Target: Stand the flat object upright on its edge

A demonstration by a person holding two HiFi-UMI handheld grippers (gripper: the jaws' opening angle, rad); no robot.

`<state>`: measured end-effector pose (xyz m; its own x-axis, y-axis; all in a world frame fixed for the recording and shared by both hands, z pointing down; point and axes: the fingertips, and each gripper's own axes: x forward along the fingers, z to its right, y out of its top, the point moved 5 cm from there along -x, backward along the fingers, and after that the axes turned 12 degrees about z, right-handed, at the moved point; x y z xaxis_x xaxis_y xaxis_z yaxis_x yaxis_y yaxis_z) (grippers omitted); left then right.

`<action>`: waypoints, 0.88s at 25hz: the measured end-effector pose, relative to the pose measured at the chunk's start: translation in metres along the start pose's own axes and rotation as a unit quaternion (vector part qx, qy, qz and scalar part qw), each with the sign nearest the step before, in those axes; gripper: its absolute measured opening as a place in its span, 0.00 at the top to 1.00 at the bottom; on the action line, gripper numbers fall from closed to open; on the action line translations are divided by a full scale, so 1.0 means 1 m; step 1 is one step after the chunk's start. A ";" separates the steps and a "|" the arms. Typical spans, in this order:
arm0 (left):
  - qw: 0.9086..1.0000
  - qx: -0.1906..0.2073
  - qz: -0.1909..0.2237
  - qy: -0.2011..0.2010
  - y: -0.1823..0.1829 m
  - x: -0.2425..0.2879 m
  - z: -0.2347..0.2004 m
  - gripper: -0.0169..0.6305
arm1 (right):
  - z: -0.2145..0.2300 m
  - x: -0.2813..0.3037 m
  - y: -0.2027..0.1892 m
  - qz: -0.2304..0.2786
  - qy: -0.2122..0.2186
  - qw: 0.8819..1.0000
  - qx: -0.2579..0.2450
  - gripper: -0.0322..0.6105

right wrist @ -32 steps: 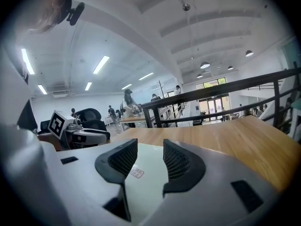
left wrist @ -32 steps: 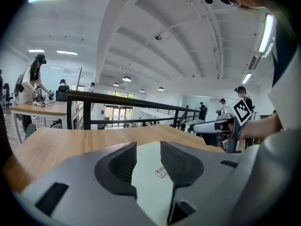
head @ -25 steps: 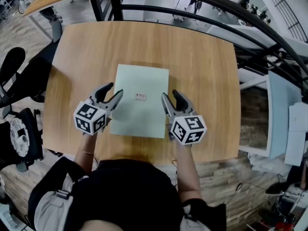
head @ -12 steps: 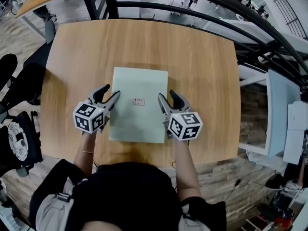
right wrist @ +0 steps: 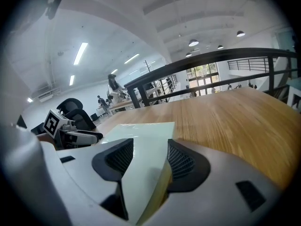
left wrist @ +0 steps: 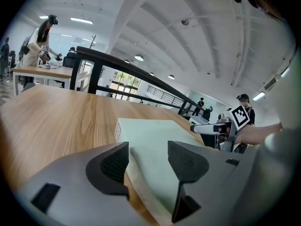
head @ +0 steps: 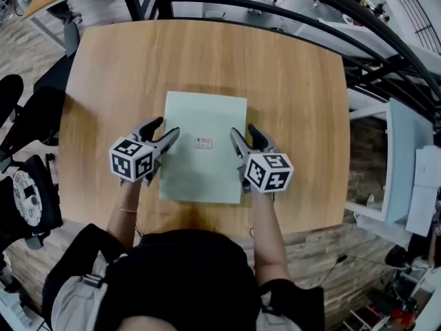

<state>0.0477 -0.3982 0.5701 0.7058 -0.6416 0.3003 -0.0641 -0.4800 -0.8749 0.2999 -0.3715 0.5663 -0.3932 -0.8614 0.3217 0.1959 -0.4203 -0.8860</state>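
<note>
fingers [left wrist: 115, 161] of the left gripper [head: 166, 127] stand wide apart and have just been opening. the board's [head: 200, 116] left long edge runs between them, not pinched. right gripper [head: 244, 129] is the same: fingers wide, just been opening, w/ the right long edge between them. its outer finger may brush that edge (view's too close to tell), but no squeeze shows. neither gripper has hold of anything.

the board, pale green w/ a small label mid-face, lies flat at the middle of the tabletop [head: 289, 81], long edges running away from the person.

progress, as i judge it: nothing done yet. the board's fully flat, no edge lifted. still to do: close on the edges, tip it up, settle it on one edge, let go w/o it toppling.

pose: both grippers reach fwd from the torso, roughly mirrored, each about halfway along its side of the board. they point away from the person and slant down, marker cubes [head: 131, 165] nearest the body. on each, one finger sits over the board's face and the other outside it, over bare tabletop.
</note>
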 end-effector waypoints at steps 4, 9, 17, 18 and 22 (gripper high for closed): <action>1.000 -0.007 -0.010 -0.002 -0.005 0.002 -0.001 0.58 | 0.005 0.005 -0.009 -0.017 -0.005 1.000 0.010 0.60; 1.000 -0.007 -0.014 -0.001 -0.007 0.004 -0.003 0.58 | 0.008 0.009 -0.019 -0.033 -0.002 0.998 0.050 0.60; 1.000 -0.016 -0.008 0.011 -0.006 0.005 -0.004 0.58 | 0.008 0.008 -0.017 -0.021 -0.005 0.995 0.093 0.60; 1.000 -0.022 -0.005 0.012 -0.006 0.004 -0.004 0.58 | 0.008 0.007 -0.016 -0.019 -0.007 0.995 0.097 0.60; 1.000 -0.024 0.004 0.010 -0.002 0.002 -0.001 0.58 | 0.007 0.003 -0.013 -0.010 -0.014 0.995 0.103 0.60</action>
<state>0.0485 -0.3998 0.5728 0.6909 -0.6572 0.3013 -0.1039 -0.5027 -0.8582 0.3029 -0.3705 0.5815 -0.3743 -0.8587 0.3499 0.3686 -0.4841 -0.7936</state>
